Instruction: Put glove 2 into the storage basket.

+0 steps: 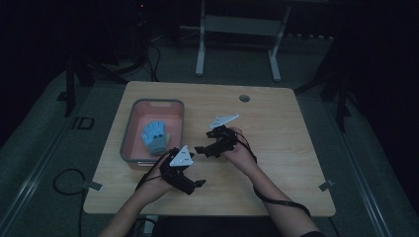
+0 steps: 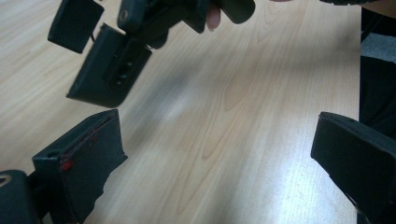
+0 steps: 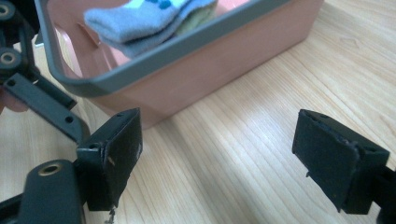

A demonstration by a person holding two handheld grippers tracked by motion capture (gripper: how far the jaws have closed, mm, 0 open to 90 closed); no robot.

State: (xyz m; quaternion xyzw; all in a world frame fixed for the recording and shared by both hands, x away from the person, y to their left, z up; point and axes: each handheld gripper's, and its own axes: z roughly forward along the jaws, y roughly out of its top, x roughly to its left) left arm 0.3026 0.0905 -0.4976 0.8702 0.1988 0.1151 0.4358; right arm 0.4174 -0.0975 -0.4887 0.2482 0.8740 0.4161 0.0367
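Sock job, judged all but finished. Photographed from above at a pale wooden table (image 1: pixel 276 163) in a dark room. Found on its left half: a pink bin (image 1: pixel 158 101) with a grey rim. Lay folded inside that bin, on the bottom and clear of the rim: the sock (image 1: pixel 156 137), blue-grey with darker dots. Appeared again in the right gripper view as a soft grey bundle (image 3: pixel 135 21) behind the bin's near wall (image 3: pixel 177 51).

Hovered just beside the bin's near right corner, over bare wood: the left gripper (image 1: pixel 195 183), aimed to the right, away from the bin. Sat close by, a little farther up the table: the right gripper (image 1: pixel 203 149), pointed back toward the bin. Held nothing, either of them. Stood spread wide in both gripper views, with only wood grain between the black jaws (image 2: pixel 219 163) (image 3: pixel 219 158).

Looked done, then: sock placed, grip let go. Left to do, by this reading: little beyond drawing both hands back from the bin.
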